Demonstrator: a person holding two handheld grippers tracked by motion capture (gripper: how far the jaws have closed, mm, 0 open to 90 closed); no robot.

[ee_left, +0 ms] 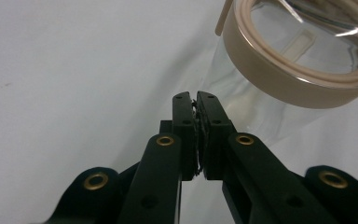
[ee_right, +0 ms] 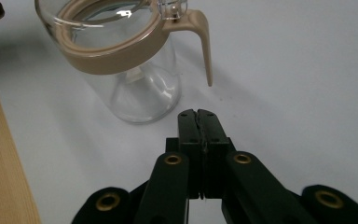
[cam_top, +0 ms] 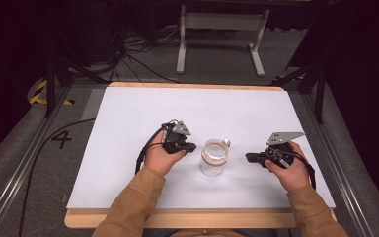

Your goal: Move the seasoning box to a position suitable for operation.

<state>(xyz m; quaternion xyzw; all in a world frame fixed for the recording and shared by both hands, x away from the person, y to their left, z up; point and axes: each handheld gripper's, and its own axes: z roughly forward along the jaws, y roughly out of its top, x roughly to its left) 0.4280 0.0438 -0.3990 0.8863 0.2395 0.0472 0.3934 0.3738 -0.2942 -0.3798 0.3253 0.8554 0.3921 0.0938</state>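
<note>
A clear glass jar [cam_top: 213, 158] with a beige rim band and a beige lever handle stands upright near the middle front of the white table mat [cam_top: 128, 113]. My left gripper [cam_top: 191, 146] sits just left of it, jaws shut with nothing between them, tips close to the glass. In the left gripper view the jar [ee_left: 303, 70] rises at the upper right beyond my shut gripper [ee_left: 196, 95]. My right gripper [cam_top: 249, 157] lies to the jar's right, apart from it, also shut and empty. The right gripper view has the jar [ee_right: 121, 56] at upper left with its handle [ee_right: 204, 42] hanging down, ahead of my gripper [ee_right: 197, 113].
The mat covers a wooden tabletop [cam_top: 177, 219] whose edge shows at the front. A white metal stand [cam_top: 222, 29] and cables [cam_top: 133, 54] lie on the grey floor beyond the table. Black frame rails [cam_top: 54, 84] flank both sides.
</note>
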